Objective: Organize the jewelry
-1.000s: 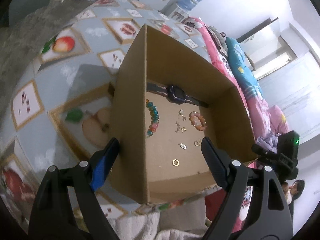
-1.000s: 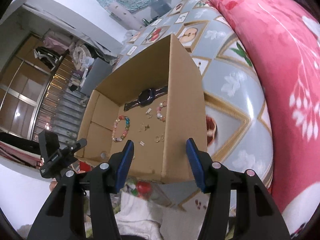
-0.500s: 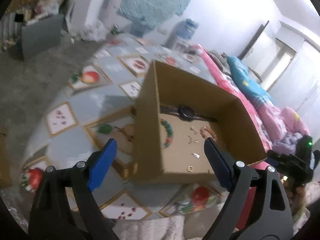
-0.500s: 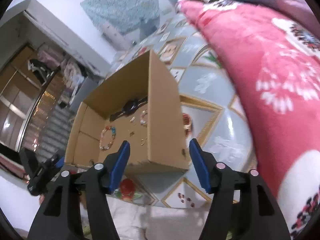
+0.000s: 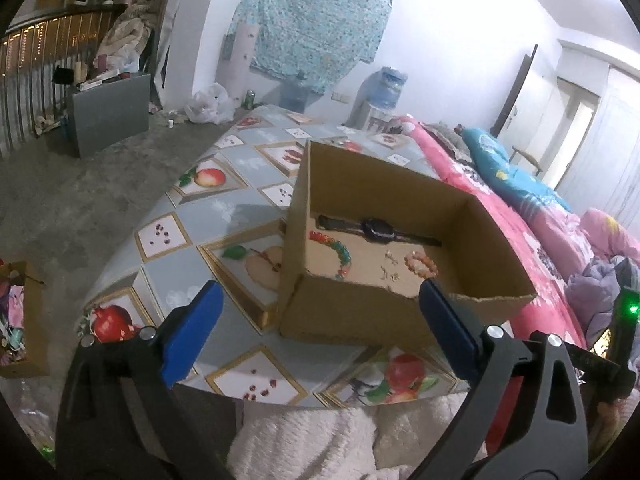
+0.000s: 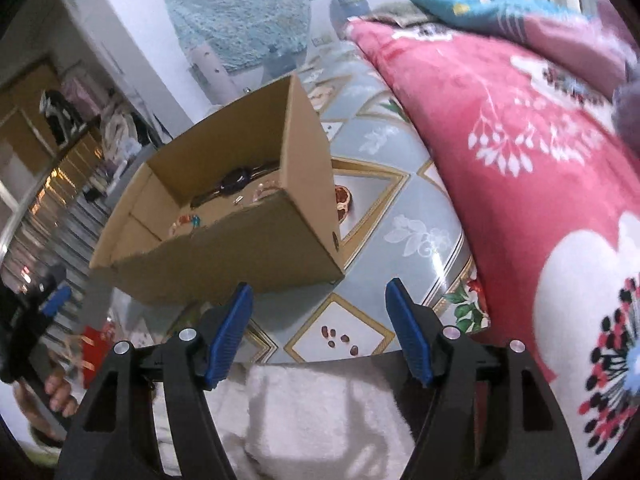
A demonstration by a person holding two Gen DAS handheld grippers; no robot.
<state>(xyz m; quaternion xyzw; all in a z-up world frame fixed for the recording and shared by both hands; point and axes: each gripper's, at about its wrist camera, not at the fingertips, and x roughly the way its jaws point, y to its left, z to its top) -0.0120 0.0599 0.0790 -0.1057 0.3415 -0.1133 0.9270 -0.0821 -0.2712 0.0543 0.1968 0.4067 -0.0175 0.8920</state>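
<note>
An open cardboard box point(image 5: 348, 312) stands on the fruit-patterned table point(image 5: 224, 216); it also shows in the right wrist view point(image 6: 256, 248). Inside lie a black watch point(image 5: 378, 230), a multicoloured bead bracelet point(image 5: 338, 250), an orange bead bracelet point(image 5: 420, 264) and small metal pieces point(image 5: 390, 266). The watch point(image 6: 236, 180) shows in the right wrist view too. My left gripper point(image 5: 320, 332) is open and empty, in front of the box's near wall. My right gripper point(image 6: 320, 332) is open and empty, before the box's near right corner.
A pink floral quilt point(image 6: 540, 152) lies right of the table. A white fluffy cloth point(image 5: 312, 440) hangs at the table's near edge. A grey cabinet point(image 5: 108, 112) stands on the floor far left. A small box of items point(image 5: 18, 316) sits at the left edge.
Both grippers have pulled back and dropped lower, away from the box. The view has gone from looking down into the box to seeing its near wall. Both stay open.
</note>
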